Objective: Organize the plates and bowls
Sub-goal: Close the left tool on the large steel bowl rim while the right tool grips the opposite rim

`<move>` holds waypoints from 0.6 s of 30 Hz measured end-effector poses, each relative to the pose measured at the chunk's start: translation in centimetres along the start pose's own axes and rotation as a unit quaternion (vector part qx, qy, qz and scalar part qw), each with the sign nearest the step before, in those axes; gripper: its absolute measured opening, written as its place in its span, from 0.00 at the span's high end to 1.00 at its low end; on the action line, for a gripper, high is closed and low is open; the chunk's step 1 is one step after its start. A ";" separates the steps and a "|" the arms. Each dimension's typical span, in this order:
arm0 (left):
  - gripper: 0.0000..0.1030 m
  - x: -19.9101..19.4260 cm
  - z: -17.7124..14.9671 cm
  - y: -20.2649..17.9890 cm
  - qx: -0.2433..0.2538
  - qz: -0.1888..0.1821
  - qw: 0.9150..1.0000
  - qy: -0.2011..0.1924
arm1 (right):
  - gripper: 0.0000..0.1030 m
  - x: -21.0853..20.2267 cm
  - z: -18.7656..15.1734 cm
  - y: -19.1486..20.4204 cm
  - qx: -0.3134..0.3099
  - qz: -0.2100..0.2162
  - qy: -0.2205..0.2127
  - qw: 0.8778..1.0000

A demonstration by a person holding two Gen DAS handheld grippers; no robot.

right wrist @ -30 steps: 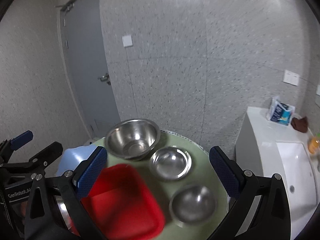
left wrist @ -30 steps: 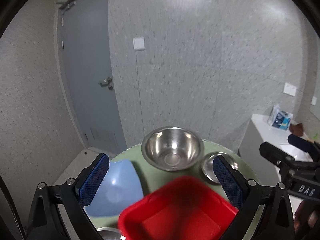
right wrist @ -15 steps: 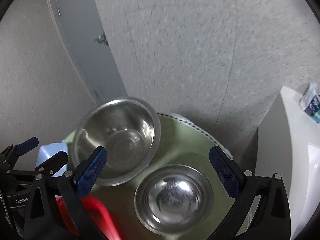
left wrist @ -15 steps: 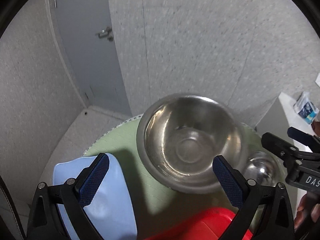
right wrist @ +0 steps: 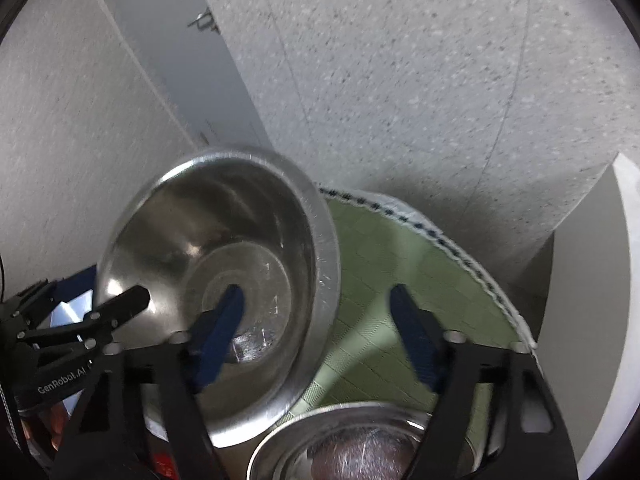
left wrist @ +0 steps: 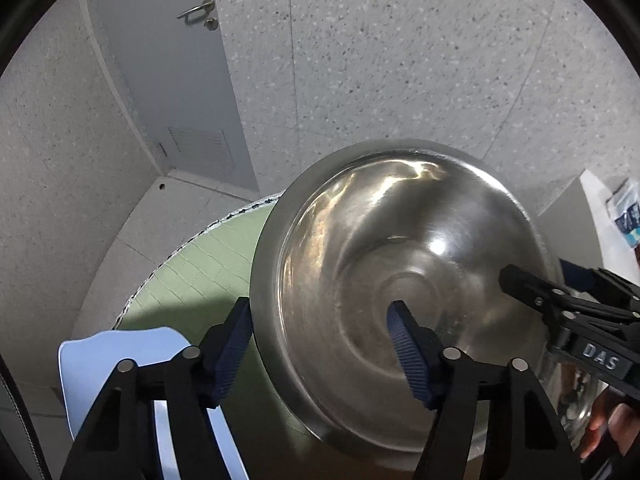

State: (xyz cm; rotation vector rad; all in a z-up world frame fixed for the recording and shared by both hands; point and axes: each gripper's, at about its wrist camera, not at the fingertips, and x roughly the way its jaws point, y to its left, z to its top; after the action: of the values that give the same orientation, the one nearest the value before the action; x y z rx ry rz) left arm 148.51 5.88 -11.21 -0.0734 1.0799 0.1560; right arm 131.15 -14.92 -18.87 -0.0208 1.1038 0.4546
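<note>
A large steel bowl (left wrist: 400,280) stands at the far side of the round green table (left wrist: 192,276). My left gripper (left wrist: 320,344) is open and straddles the bowl's left rim, one finger outside, one inside. My right gripper (right wrist: 316,320) is open and straddles the same bowl's (right wrist: 224,272) right rim, its left finger inside. Neither touches the rim that I can tell. A smaller steel bowl (right wrist: 352,444) sits just below the right gripper. A light blue plate (left wrist: 120,364) lies at the left, under the left gripper.
A grey door (left wrist: 168,80) and a speckled wall (left wrist: 400,60) rise close behind the table. A white counter (right wrist: 600,280) stands to the right. A red dish (right wrist: 160,468) shows only as a sliver at the bottom of the right wrist view.
Both grippers have moved forward and down to the large steel bowl and narrowed, each now straddling one side of its rim. The red dish has dropped almost out of view.
</note>
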 end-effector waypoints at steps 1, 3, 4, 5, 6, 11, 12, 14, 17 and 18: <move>0.41 1.1 0.8 -0.2 0.003 0.004 1.000 0.003 | 0.47 0.5 0.1 0.1 -0.002 0.007 0.006 1.000; 0.44 1.7 0.5 -0.3 0.004 0.007 1.000 0.007 | 0.56 1.2 0.0 0.3 -0.005 0.022 0.018 1.000; 0.48 2.1 0.5 -0.3 0.002 0.009 1.000 0.010 | 0.62 1.6 0.0 0.4 -0.008 0.023 0.022 0.999; 0.50 2.4 0.4 -0.4 0.001 0.010 1.000 0.011 | 0.66 1.9 -0.1 0.6 -0.012 0.028 0.026 0.999; 0.50 3.0 0.7 -0.6 0.002 0.011 1.000 0.010 | 0.69 2.0 -0.2 0.8 -0.015 0.031 0.027 0.999; 0.66 0.2 -3.5 1.1 -0.006 0.003 1.000 0.002 | 0.70 1.7 -0.4 1.0 -0.012 0.021 0.017 1.000; 0.66 -0.1 -3.6 1.1 -0.007 -0.004 1.000 -0.003 | 0.70 1.3 -0.4 0.7 -0.008 0.024 0.012 1.000; 0.68 -1.0 -3.9 1.2 -0.005 -0.011 1.000 -0.017 | 0.70 0.3 -0.3 0.7 -0.005 0.025 0.003 1.000; 0.68 -3.4 -4.6 1.1 0.000 -0.016 0.999 -0.044 | 0.70 -1.9 -0.2 0.8 -0.003 0.024 -0.019 1.000; 0.68 -4.2 -4.9 1.1 0.000 -0.017 0.998 -0.052 | 0.70 -2.6 -0.2 1.0 -0.003 0.024 -0.026 0.999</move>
State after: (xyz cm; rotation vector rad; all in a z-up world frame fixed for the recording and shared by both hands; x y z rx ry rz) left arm 142.08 5.93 -9.76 -0.0819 0.9735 0.1277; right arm 129.69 -14.94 -16.49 0.0124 1.0541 0.4992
